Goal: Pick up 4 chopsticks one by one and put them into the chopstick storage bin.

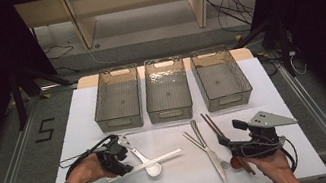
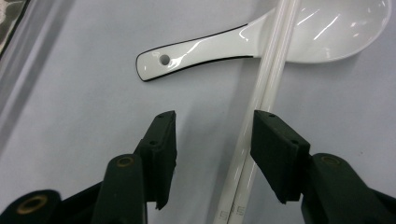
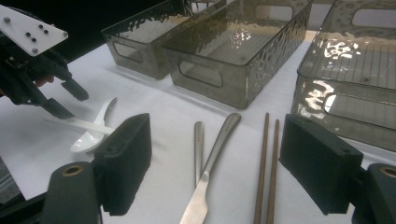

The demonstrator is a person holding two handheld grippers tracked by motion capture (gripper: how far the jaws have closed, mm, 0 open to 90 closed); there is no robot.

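Observation:
A pair of white chopsticks (image 1: 167, 155) lies across the bowl of a white ceramic spoon (image 1: 153, 168) at the table's front left. My left gripper (image 1: 124, 158) is down over their near end. In the left gripper view the chopsticks (image 2: 268, 84) run up between the jaws of that gripper (image 2: 215, 154), close beside the right jaw. The left jaw stands well clear of them, so this gripper is open. The spoon (image 2: 224, 44) lies just beyond. My right gripper (image 3: 224, 168) is open and holds nothing, hovering at the front right (image 1: 229, 133).
Three clear grey bins (image 1: 121, 123) (image 1: 171, 115) (image 1: 226, 103) stand in a row at the back. A knife (image 3: 215, 154), a fork handle (image 3: 199, 144) and brown chopsticks (image 3: 266, 163) lie ahead of the right gripper. The white mat (image 1: 176, 180) ends near both hands.

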